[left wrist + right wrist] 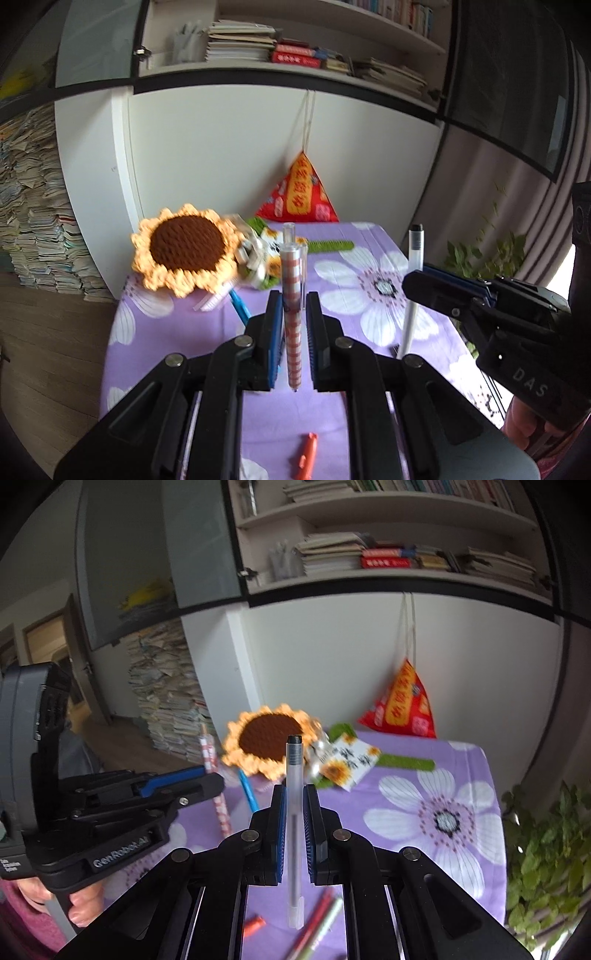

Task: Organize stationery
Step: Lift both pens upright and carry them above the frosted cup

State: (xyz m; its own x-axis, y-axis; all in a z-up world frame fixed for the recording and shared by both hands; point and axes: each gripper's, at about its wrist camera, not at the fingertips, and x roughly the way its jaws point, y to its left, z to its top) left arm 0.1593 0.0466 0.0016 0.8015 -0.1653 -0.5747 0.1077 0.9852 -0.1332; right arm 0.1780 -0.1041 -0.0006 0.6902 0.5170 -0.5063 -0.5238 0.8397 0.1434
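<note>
My left gripper [293, 299] is shut on a red-and-white checked pen [293, 295], held upright above the purple flowered table [369, 295]. My right gripper [294, 794] is shut on a clear white pen with a black cap [294, 812], also upright. In the left wrist view the right gripper [417, 280] with the white pen [414, 266] is at the right. In the right wrist view the left gripper [210, 779] with the checked pen [216, 786] is at the left. A blue pen [240, 308] lies near a crocheted sunflower [184, 251].
An orange pen cap [308, 456] lies on the table near me. Red and green pens [321, 919] lie under the right gripper. A sunflower card [347, 764] and a green strip [406, 762] lie at the back. A red triangular bag [400, 705] hangs at the wall. A plant [546, 856] stands to the right.
</note>
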